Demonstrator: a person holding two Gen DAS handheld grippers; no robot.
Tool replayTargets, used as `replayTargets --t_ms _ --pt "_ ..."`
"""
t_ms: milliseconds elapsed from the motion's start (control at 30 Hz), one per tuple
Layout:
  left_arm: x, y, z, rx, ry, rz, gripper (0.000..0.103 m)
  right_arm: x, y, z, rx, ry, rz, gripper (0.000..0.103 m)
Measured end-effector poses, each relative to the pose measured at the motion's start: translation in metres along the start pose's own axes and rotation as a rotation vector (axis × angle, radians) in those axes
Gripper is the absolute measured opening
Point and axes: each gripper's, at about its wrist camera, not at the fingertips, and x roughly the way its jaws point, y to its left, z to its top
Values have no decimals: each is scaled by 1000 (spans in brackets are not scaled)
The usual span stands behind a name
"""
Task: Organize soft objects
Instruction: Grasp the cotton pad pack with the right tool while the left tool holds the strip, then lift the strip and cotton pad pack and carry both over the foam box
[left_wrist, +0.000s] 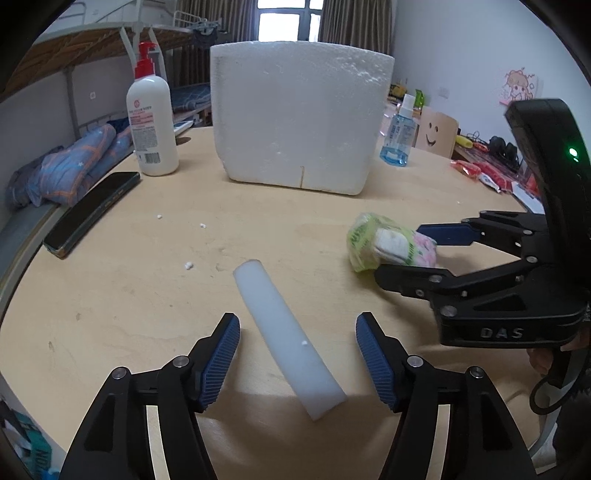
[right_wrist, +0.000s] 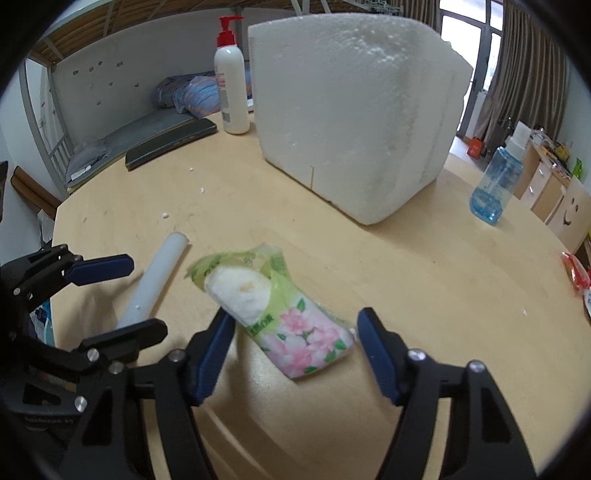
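Note:
A white foam strip (left_wrist: 286, 336) lies on the wooden table between the open fingers of my left gripper (left_wrist: 297, 334); it also shows in the right wrist view (right_wrist: 155, 280). A green and pink floral tissue pack (right_wrist: 277, 306) lies between the open fingers of my right gripper (right_wrist: 295, 328); the left wrist view shows the pack (left_wrist: 388, 245) with the right gripper (left_wrist: 400, 253) around it. Neither gripper is closed on its object. A large white styrofoam box (left_wrist: 299, 118) stands at the back of the table (left_wrist: 129, 277), also in the right wrist view (right_wrist: 354, 114).
A white lotion bottle with red pump (left_wrist: 151, 118), a black phone (left_wrist: 92, 212) and a blue spray bottle (left_wrist: 397, 138) stand around the box. Foam crumbs (left_wrist: 188, 265) dot the table. Red snack packets (left_wrist: 484, 173) lie at the right edge. A bunk bed is behind.

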Motion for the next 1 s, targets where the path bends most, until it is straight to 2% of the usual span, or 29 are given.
replayTargets --t_ms 133,167,200,367,767,833,1000 --pt "2 -7 -3 8 14 -9 69 4 0 -1 -8 18 11 60" --pt "2 -7 -3 4 15 -4 69 4 -2 -1 0 21 18 53" --pt "3 -6 -4 -3 20 1 69 4 -3 -1 8 25 20 50" --pt "2 -6 -6 -30 30 13 71 -10 -12 -5 44 2 24 43" --pt "-4 -16 -13 -95 23 127 71 -59 -21 -32 97 -101 29 43" --pt "-4 -19 -15 -110 29 147 61 -65 -21 -36 98 -119 33 43" --pt "-4 -27 -18 -122 21 178 53 -77 -23 -46 103 -156 39 43"
